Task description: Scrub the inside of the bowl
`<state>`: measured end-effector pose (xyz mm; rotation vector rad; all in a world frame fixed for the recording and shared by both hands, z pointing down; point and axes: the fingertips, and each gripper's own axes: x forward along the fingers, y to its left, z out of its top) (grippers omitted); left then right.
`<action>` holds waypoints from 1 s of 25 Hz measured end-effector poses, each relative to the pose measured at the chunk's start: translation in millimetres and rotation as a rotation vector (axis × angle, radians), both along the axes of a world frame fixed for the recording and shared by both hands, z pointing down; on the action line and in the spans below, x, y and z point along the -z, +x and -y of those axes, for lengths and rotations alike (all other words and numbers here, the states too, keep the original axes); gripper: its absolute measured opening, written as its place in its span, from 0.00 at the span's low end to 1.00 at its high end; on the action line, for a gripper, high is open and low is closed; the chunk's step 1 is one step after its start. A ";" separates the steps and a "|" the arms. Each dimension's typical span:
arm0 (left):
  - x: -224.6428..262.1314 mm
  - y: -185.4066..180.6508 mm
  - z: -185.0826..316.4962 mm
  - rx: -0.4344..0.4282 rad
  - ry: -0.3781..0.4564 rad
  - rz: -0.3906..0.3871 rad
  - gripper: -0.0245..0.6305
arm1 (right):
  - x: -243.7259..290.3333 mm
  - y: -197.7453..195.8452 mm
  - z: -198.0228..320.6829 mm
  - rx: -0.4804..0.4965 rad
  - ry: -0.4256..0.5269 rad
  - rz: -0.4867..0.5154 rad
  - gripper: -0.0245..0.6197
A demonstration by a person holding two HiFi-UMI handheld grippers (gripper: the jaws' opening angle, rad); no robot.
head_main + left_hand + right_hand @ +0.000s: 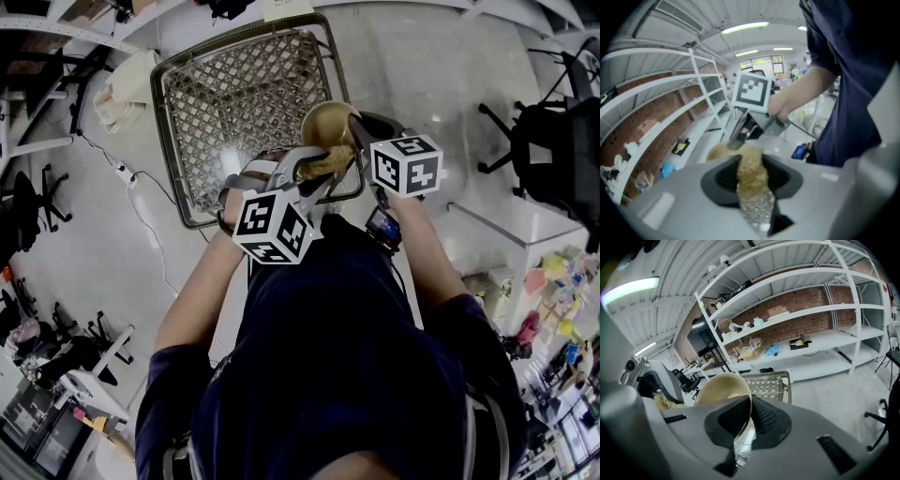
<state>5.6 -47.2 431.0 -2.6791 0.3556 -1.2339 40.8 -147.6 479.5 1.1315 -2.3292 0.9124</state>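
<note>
A tan bowl (328, 122) is held in the air over a wire basket, with my right gripper (356, 129) shut on its rim. In the right gripper view the bowl's wall (723, 389) runs down between the two pads of my right gripper (749, 417). My left gripper (317, 174) is shut on a yellowish fibrous scrub pad (330, 163) just below the bowl. The pad (752, 187) sticks out past the pads of my left gripper (751, 161) and reaches the bowl's rim (717, 151). The bowl's inside is mostly hidden.
A metal wire basket (248, 103) stands on the pale floor under the grippers. White shelving (806, 310) with boxes lines a brick wall. Black office chairs (553, 141) and a white table (525, 225) are to the right; a cable (141, 206) lies at the left.
</note>
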 end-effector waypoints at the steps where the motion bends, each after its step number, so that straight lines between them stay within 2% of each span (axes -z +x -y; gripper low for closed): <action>1: 2.2 -2.1 3.0 0.010 0.009 -0.005 0.23 | -0.1 1.4 1.0 -0.004 0.000 0.004 0.06; 10: 31.5 -46.5 46.0 0.225 0.071 -0.110 0.23 | -4.4 20.0 4.2 -0.033 -0.012 0.016 0.06; 15: 34.0 -67.9 68.5 0.330 0.061 -0.132 0.23 | -4.3 22.8 5.4 -0.037 -0.011 0.027 0.06; 20: 24.8 -76.7 74.3 0.370 0.029 -0.132 0.23 | 7.4 16.2 5.1 -0.022 0.017 0.052 0.06; 25: 19.1 -75.4 70.0 0.370 0.019 -0.118 0.23 | 14.7 12.4 4.1 0.001 0.037 0.059 0.06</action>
